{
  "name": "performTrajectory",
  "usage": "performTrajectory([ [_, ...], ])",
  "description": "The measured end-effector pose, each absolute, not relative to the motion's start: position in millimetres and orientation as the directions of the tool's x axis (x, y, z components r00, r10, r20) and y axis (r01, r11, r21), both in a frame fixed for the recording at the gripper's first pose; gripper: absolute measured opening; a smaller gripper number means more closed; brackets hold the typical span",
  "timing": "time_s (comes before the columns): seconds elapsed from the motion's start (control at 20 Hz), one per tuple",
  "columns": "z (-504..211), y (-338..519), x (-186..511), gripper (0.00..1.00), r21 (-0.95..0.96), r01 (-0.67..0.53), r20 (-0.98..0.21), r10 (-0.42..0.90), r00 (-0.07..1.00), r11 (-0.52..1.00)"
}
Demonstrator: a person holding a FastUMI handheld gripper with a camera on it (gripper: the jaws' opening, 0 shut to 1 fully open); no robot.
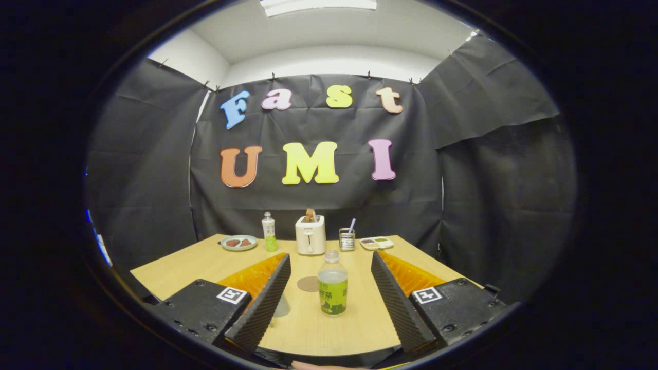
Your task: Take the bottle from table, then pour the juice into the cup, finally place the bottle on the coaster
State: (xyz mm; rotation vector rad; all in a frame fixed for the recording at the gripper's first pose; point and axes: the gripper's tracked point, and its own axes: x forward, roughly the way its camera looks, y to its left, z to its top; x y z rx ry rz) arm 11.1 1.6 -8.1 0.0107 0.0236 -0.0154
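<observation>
Table (360, 324) roomy | bottle (332, 283) upright, untouched between wide-spread hand-held gripper (331, 264) fingers

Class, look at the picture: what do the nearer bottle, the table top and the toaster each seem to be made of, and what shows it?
Nearer bottle, between the open gripper fingers: probably clear plastic, see-through above its green label.
Table: looks like light wood or wood-look laminate, pale matt with faint grain.
Toaster: seems smooth cream plastic or painted metal; too small to tell.
</observation>
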Motion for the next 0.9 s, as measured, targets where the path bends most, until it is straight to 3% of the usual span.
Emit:
performTrajectory([
  [0.9, -50, -1, 71, 1.0, 0.008, 0.032, -0.05, -0.031, 0.998, 0.999],
])
